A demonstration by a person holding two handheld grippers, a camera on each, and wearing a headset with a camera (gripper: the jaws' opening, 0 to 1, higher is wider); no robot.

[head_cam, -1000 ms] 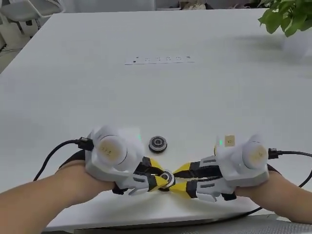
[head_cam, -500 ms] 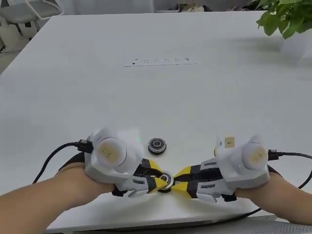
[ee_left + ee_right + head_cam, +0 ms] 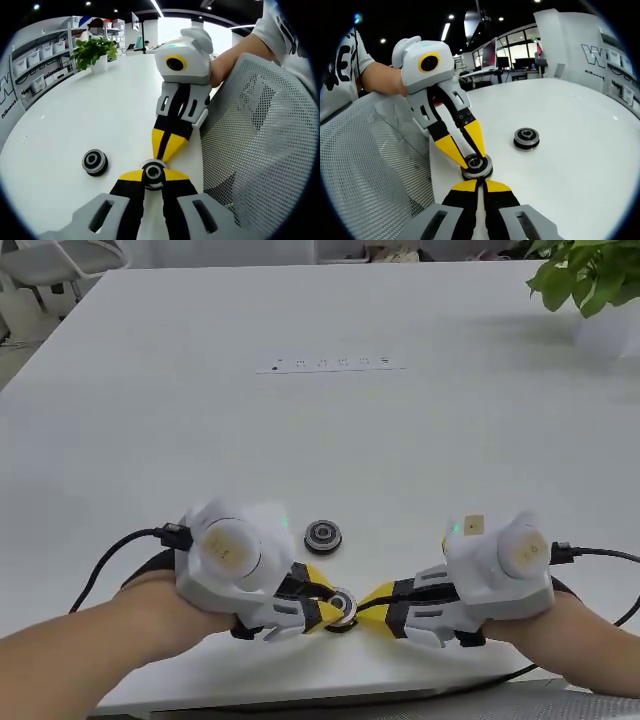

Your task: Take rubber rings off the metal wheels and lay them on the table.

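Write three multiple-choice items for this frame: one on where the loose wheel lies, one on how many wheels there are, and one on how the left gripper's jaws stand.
1. Where does the free wheel lie?
A. On the table, a little beyond the gripped wheel
B. Beside the plant
C. On the socket strip

2. How many metal wheels are on the table?
A. One
B. Two
C. Four

3. How do the jaws of the left gripper stand?
A. Spread wide over bare table
B. Closed on a wheel, one jaw on each side
C. Closed on a cable

Key:
1 A: the head view shows it lying alone just past the jaws.
2 B: there is the free wheel and the gripped wheel, no more.
3 B: the left gripper view shows its yellow tips flanking the gripped wheel, while the right gripper is pinched at that wheel's rim.
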